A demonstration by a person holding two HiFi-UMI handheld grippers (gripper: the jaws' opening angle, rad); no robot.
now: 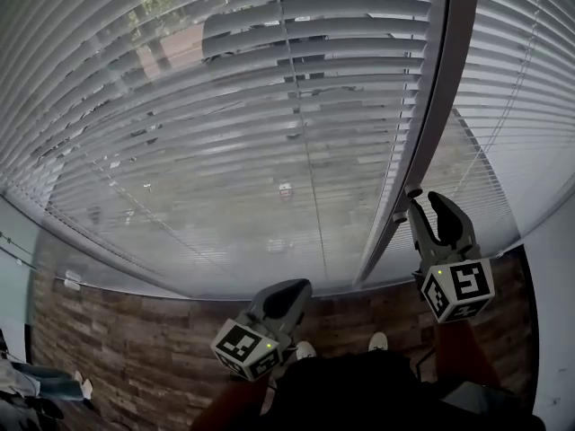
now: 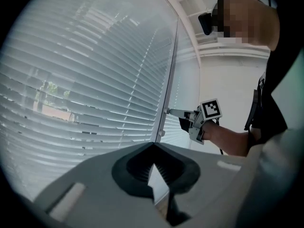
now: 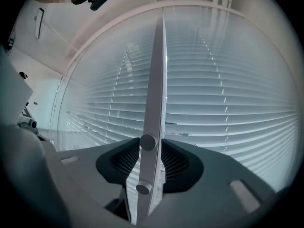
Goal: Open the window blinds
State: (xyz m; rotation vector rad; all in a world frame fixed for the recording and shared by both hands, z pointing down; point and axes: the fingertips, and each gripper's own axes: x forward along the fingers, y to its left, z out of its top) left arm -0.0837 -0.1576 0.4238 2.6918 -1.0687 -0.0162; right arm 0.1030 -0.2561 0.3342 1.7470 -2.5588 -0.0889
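Observation:
White slatted blinds [image 1: 225,106] [image 2: 85,80] [image 3: 228,94] cover the window, their slats tilted enough that the street shows faintly through. A grey upright bar [image 1: 440,79] [image 3: 156,80] with two round knobs [image 1: 413,191] [image 3: 147,141] runs between two blind panels. My right gripper [image 1: 427,200] [image 3: 151,144] [image 2: 173,112] is shut on this bar at the upper knob, one pad on each side. Lower down and back from the window, my left gripper [image 1: 292,287] [image 2: 152,146] is shut with nothing between its tips.
A second blind panel [image 1: 530,79] hangs right of the bar. Wood-plank floor [image 1: 135,348] lies below the sill, with the person's shoes [image 1: 377,339] near the glass. A white wall [image 2: 228,89] stands to the right.

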